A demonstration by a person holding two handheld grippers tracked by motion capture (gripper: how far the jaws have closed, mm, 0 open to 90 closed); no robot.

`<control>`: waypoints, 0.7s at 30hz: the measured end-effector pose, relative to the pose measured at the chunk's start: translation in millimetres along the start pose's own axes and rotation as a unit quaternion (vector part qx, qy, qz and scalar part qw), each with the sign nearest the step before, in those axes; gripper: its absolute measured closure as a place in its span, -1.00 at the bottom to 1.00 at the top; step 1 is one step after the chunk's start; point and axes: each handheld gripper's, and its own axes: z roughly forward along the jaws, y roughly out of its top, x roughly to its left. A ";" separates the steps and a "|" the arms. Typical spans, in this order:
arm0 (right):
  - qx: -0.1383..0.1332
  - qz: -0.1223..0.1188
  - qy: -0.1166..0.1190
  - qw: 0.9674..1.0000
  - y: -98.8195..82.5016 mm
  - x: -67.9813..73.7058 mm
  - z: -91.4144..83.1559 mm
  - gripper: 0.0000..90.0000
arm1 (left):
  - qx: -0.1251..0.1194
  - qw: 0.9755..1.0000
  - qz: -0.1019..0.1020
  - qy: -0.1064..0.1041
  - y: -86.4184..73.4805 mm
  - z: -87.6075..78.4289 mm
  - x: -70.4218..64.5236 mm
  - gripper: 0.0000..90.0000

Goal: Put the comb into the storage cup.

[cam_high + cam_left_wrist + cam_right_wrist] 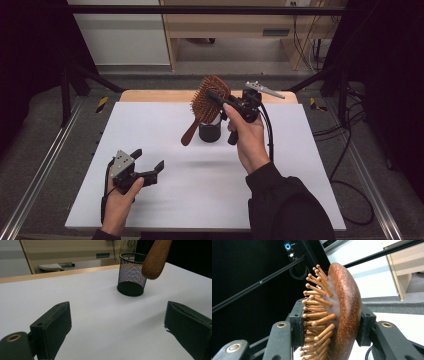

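Pinching a wooden hairbrush (pixel 204 102) above mesh cup (pixel 210 132), right fingers (pixel 297 322), left fingers (pixel 56 326) spread.

The right claw (pixel 216 96) is clamped on the head of a wooden hairbrush (pixel 206 106), held above the white bench (pixel 200 175); the handle slants down to the claw's left. A black mesh cup (pixel 210 132) stands just below that claw. The left claw (pixel 148 159), well apart toward the near left, is spread wide with nothing in it, low over the bench
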 end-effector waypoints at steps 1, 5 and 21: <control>-0.002 -0.001 -0.004 1.000 4.5 -0.8 3.4 0.16 | -0.001 1.000 -0.001 -0.001 -0.1 0.0 0.1 -0.84; -0.008 -0.002 -0.012 1.000 15.9 -4.2 9.7 0.16 | -0.002 1.000 -0.002 0.001 -0.5 0.0 1.7 -0.84; -0.036 -0.015 -0.048 0.998 62.0 -26.8 25.5 0.16 | -0.011 1.000 -0.005 0.011 -1.7 -1.0 4.9 -0.94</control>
